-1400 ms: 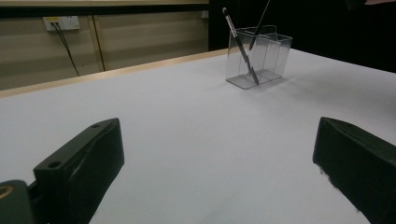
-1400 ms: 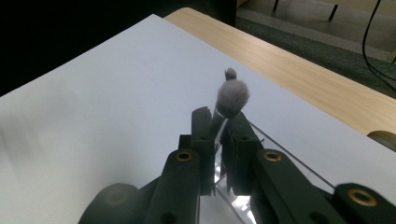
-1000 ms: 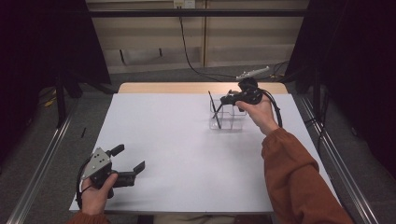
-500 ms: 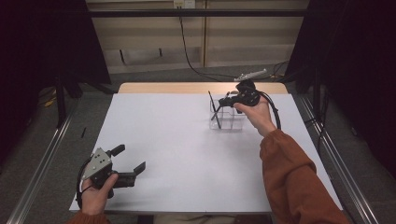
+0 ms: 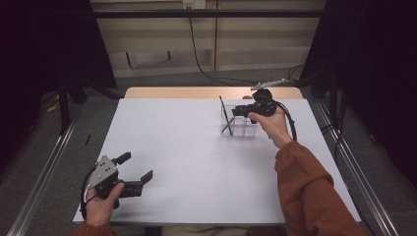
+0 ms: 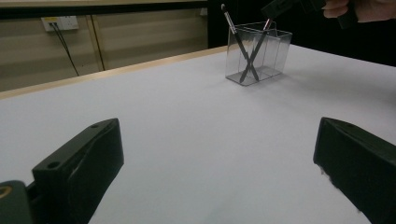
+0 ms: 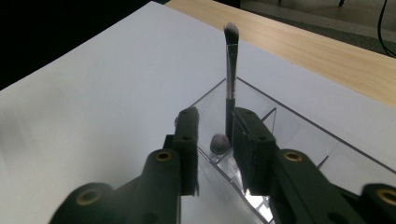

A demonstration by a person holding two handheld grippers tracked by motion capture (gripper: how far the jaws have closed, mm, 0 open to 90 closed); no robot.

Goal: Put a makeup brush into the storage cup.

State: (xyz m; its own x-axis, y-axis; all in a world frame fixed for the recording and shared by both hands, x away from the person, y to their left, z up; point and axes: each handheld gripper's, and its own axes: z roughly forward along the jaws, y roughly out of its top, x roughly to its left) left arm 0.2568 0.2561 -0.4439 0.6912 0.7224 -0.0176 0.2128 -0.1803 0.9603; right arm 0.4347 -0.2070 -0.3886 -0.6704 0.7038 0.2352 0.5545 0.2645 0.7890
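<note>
Closest to me, the left tool (image 5: 136, 166) rests low over the near left part of the table (image 5: 196, 162). Its jaws stand wide apart with nothing between them. I judge that it is parked there to keep out of the working area, since everything being handled sits at the far right and needs one hand only.

Further out, the white table surface between the two tools carries nothing.

At the far right, my right tool (image 5: 237, 112) is held above the clear box (image 5: 241, 129), pointing down and across its open top. Its jaws have just been opening and now stand a little apart. In the right gripper view, the soft grey head of the short brush (image 7: 218, 143) sits in the gap between the pads. The pads do not press on it, so I read the brush as released, not clamped. The tool is held high and angled, in my judgement so that the brush handle could drop into the box while the head stays up.

The short brush stands handle-down inside the box and leans against its wall. Its head lies just below and between the jaw tips. Beyond it, the tall brush (image 7: 229, 70) stands in the same box with its head well above the rim, just past the jaw tips. In the left gripper view the two handles cross inside the box.

The box stands near the far edge of the white surface.
</note>
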